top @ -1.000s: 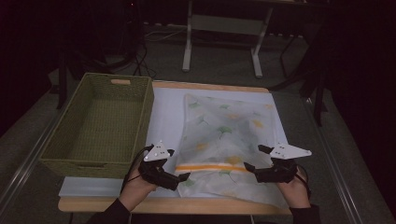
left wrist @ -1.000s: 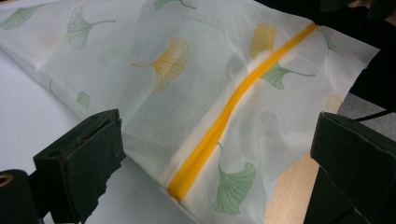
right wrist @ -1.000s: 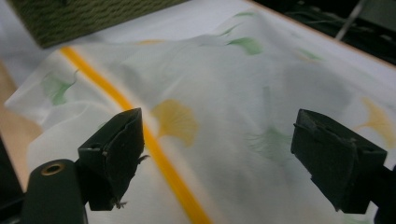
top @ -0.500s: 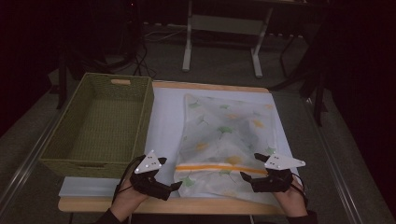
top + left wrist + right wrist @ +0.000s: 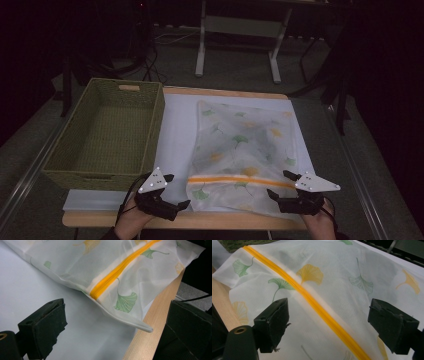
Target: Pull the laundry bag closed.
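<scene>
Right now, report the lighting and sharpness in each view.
High view: dim, the room behind almost black, the mesh bag and basket soft but legible. Left gripper view: bright, even, the orange zipper sharp. Right gripper view: bright, the zipper slightly smeared, near jaws soft.

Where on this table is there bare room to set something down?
Free: the pale strip of mat between the wicker basket and the mesh laundry bag, and the basket's empty inside. Crowded: the near edge, where the left gripper and right gripper flank the bag's corners.

wooden table (image 5: pixel 230 93), white sheet (image 5: pixel 175 130), basket (image 5: pixel 110 132), mesh bag (image 5: pixel 245 150)
</scene>
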`<state>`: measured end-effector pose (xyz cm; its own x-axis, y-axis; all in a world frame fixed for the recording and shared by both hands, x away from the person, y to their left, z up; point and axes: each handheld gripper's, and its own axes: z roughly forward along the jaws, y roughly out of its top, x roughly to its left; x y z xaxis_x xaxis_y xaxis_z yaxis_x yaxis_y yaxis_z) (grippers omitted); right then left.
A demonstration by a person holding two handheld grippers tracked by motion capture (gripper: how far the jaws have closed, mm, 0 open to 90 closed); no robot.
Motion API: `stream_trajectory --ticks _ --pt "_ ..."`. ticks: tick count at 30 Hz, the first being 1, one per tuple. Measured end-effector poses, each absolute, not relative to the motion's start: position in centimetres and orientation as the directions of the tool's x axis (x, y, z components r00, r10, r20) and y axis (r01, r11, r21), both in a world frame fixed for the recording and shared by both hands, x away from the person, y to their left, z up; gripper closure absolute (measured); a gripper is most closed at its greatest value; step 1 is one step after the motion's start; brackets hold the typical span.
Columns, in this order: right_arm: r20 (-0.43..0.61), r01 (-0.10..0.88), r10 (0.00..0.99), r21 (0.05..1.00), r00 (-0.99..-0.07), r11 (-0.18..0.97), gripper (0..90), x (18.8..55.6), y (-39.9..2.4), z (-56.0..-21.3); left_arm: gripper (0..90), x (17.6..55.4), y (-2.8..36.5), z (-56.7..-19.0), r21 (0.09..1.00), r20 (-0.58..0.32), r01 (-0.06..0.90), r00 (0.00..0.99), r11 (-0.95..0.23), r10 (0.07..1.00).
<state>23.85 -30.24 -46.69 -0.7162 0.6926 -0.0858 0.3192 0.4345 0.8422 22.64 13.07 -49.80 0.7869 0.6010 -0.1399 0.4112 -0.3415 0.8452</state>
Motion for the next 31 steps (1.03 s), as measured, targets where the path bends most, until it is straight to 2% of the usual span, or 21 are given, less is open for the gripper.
stream_trajectory --ticks 9,21,31 --pt "-0.024 0.349 0.704 0.857 -0.71 0.381 16.7 23.4 -30.9 -47.3 3.1 22.5 13.1 -50.5 0.855 -0.128 0.394 0.79 -0.338 0.599" --pt "-0.04 0.348 0.722 0.856 -0.69 0.381 16.7 23.5 -30.9 -47.5 3.1 22.5 13.0 -50.8 0.855 -0.111 0.386 0.788 -0.346 0.605" --pt "-0.026 0.354 0.72 0.858 -0.693 0.372 16.7 23.6 -31.0 -47.7 3.1 22.6 13.0 -51.0 0.856 -0.131 0.399 0.784 -0.33 0.607"
